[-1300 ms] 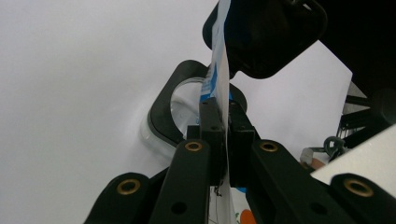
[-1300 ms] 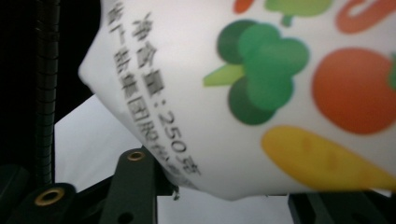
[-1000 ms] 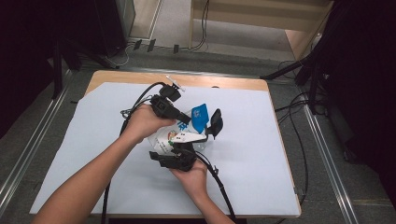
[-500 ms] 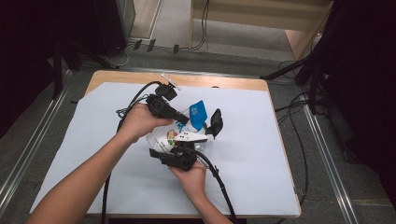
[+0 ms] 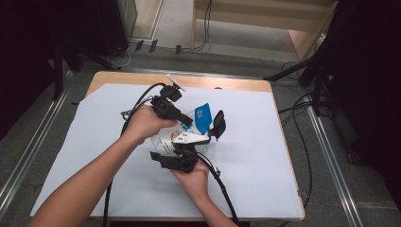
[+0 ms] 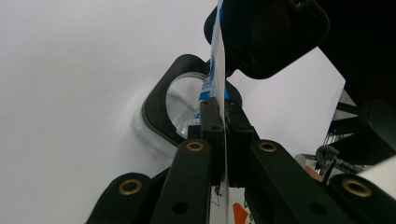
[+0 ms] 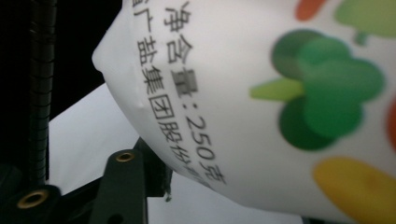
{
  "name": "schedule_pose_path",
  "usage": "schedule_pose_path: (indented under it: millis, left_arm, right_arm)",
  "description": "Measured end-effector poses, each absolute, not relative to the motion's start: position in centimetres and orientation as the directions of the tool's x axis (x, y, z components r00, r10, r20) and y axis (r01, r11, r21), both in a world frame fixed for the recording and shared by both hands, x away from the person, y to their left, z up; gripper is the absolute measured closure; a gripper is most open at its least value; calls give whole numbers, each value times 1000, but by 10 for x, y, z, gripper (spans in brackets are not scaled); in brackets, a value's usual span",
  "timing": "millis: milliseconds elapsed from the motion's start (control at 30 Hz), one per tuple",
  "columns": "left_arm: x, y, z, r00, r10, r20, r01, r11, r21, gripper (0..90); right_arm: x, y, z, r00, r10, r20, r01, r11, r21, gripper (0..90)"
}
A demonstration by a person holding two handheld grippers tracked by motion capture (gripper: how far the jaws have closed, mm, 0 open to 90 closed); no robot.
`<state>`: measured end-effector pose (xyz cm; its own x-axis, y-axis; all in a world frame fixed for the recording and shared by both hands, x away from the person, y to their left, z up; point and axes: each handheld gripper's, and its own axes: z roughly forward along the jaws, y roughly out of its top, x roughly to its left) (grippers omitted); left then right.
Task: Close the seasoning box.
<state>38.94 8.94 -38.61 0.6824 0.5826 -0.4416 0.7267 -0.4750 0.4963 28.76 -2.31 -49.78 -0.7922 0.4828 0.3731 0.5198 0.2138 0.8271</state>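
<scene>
Showing a white plastic pouch point(image 5: 185, 138) held up near the middle of a table point(image 5: 265, 156) covered by a pale sheet, between two hand-held grippers. The pouch is soft and bulging; in the right gripper view its skin point(image 7: 261, 93) carries black printed characters with the figure 250 along one curved side, and beside them cartoon vegetables: a green broccoli shape, a yellow patch and orange-red patches. The upper end of the pouch is a flat blue-and-white strip point(image 5: 203, 116) that stands up above the body. The left gripper point(image 5: 186, 121), at the upper left of the pouch in the high view, has its jaws fully together on this strip; in the left gripper view the thin blue-and-white edge point(image 6: 217, 88) runs straight up from between the two pads, which press it from both sides. The right gripper point(image 5: 189, 147), held from below by the person's right hand point(image 5: 193, 176), has the body of the pouch between its jaws, which have just been opening; one black jaw lies just beside the white skin in its own view, and whether the pads press on it cannot be told. A black-rimmed clear round dish point(image 6: 180, 109) lies on the sheet behind the strip.
</scene>
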Motion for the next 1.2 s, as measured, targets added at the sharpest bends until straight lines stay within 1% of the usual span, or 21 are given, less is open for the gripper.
schedule_pose_path:
  millis: [67,100,167,333,433,567,867,933,967,1000,1033,1067,1133,1167,1200]
  left_arm:
    - [390,88,-385,682,586,-437,726,-476,496,899]
    - [390,88,-385,682,586,-437,726,-476,496,897]
    - [390,89,-383,681,587,-438,726,-467,505,894]
    - [392,94,-382,674,574,-465,735,-455,502,879]
    - [391,96,-381,678,569,-466,732,-459,504,830]
    - [388,99,-380,691,563,-453,719,-473,509,814]
    - [386,99,-381,685,581,-441,724,-472,503,898]
    - [386,100,-381,679,583,-446,729,-467,500,899]
    - [386,99,-381,677,587,-444,731,-464,501,899]
    - [386,99,-381,676,591,-441,731,-461,502,899]
    - [386,98,-382,674,598,-434,732,-461,502,899]
    - [386,98,-382,666,612,-427,738,-455,499,900]
    - [386,99,-381,662,617,-425,740,-451,499,900]
    - [387,99,-382,660,618,-427,743,-452,494,900]
    - [387,100,-382,659,618,-429,744,-453,491,899]
  right_arm:
    - [289,-24,-497,-782,495,379,530,207,823,597]
    - [289,-24,-497,-782,495,379,530,207,823,597]
    - [293,-28,-497,-769,478,426,556,169,814,650]
    - [293,-31,-496,-758,450,473,580,132,804,678]
    - [293,-31,-497,-752,438,492,591,119,798,682]
    - [295,-33,-497,-753,447,483,586,120,801,685]
    - [294,-28,-497,-763,447,467,576,145,804,668]
    - [294,-27,-496,-770,450,452,569,163,806,648]
    - [294,-25,-495,-778,461,426,555,187,811,603]
    - [294,-25,-495,-778,461,426,555,187,811,603]
    - [293,-24,-494,-781,472,408,548,204,811,585]
    - [291,-22,-493,-787,498,365,527,233,817,565]
    - [289,-21,-492,-789,508,346,514,237,824,566]
    - [288,-22,-492,-788,517,334,508,241,827,584]
    - [288,-22,-491,-786,519,335,508,236,828,628]
